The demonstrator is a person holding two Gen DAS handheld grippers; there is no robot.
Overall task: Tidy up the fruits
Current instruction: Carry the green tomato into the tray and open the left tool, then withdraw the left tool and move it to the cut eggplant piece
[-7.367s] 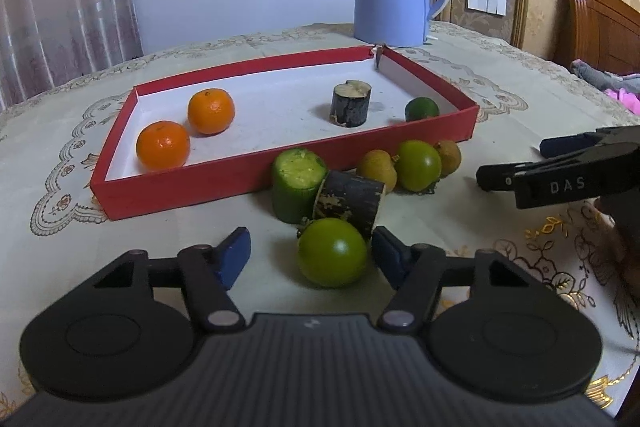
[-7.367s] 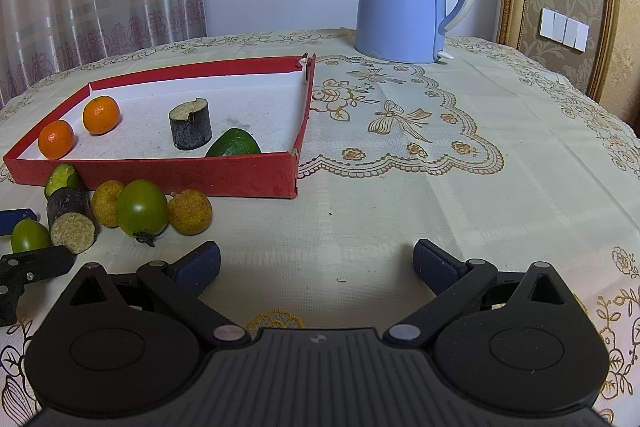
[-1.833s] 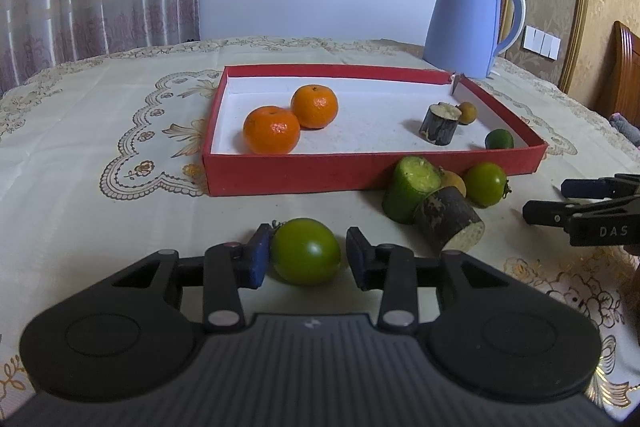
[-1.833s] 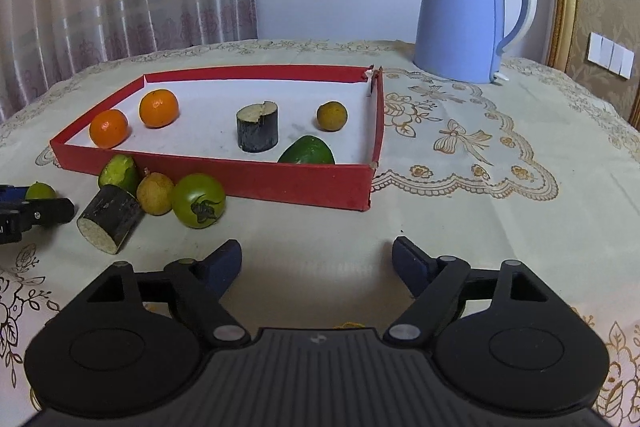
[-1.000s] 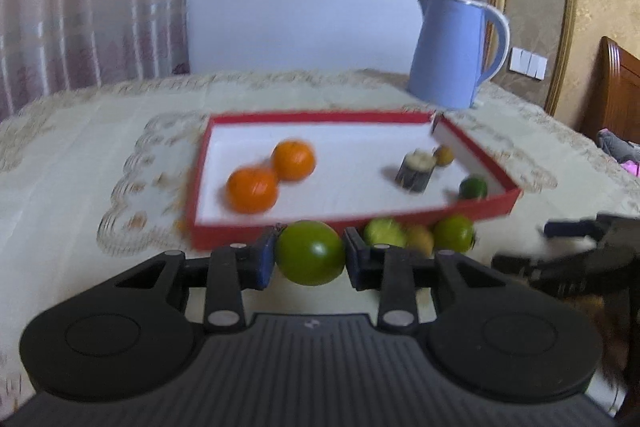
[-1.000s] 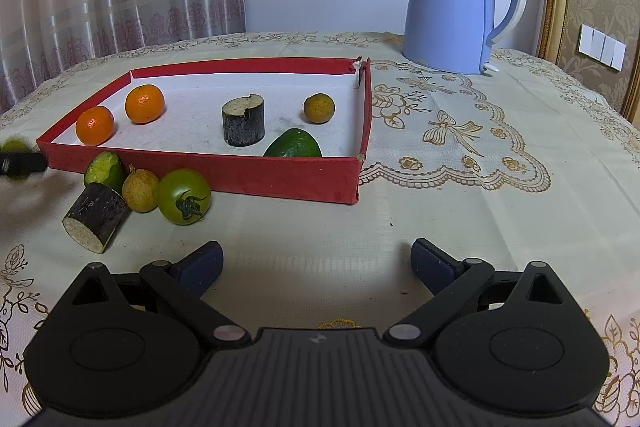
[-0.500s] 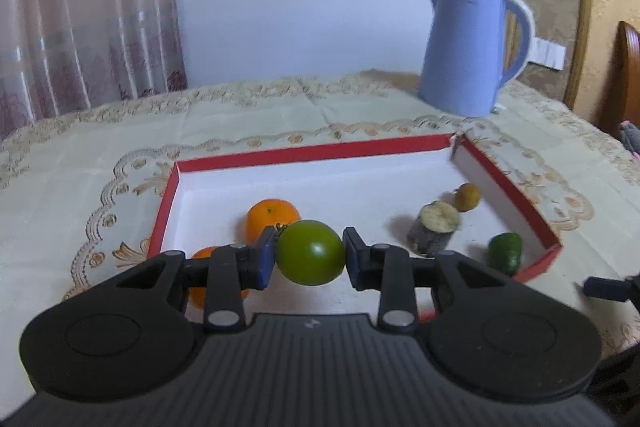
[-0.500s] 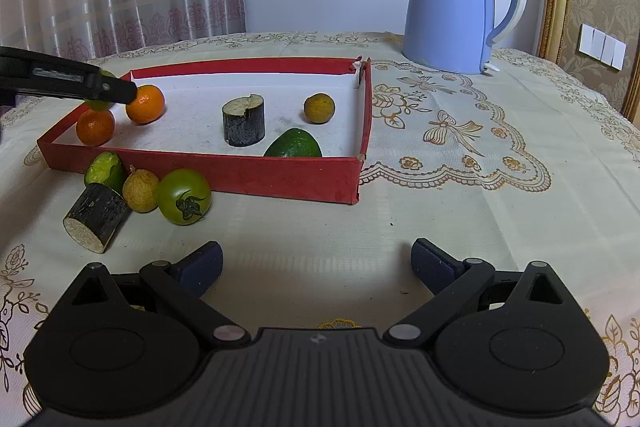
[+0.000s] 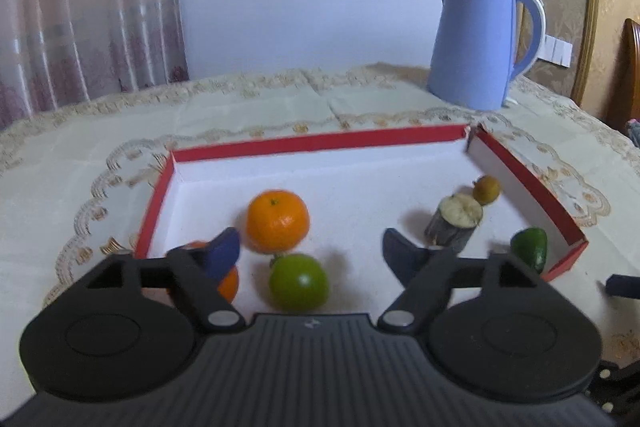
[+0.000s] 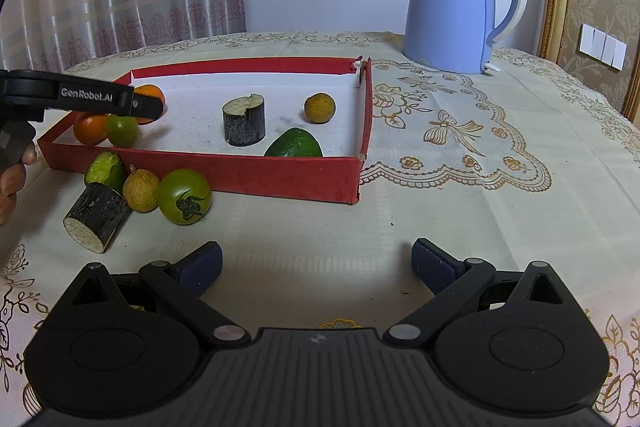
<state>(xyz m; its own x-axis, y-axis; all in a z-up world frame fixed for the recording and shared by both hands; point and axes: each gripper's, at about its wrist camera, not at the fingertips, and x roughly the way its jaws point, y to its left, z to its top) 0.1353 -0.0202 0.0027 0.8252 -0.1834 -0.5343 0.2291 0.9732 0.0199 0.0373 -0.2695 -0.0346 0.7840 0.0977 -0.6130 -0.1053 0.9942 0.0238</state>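
Where the green fruit (image 9: 298,287) lies, the white floor of the red tray (image 9: 320,143) is under it, at the tray's left end. It is touched by no finger. Two oranges (image 9: 277,221) are seen right beside it in the tray. The left gripper (image 9: 310,253) is held above the tray with its jaws spread wide and nothing between them. Farther right in the tray, a dark cut log piece (image 10: 244,122), a small brown fruit (image 10: 319,108) and an avocado (image 10: 294,143) are seen. In front of the tray, a green tomato (image 10: 184,195) and other pieces are left on the tablecloth (image 10: 480,187). The right gripper (image 10: 316,265) is held over the cloth, jaws wide apart and bare. Behind the tray, a blue kettle (image 10: 460,3) is seen.
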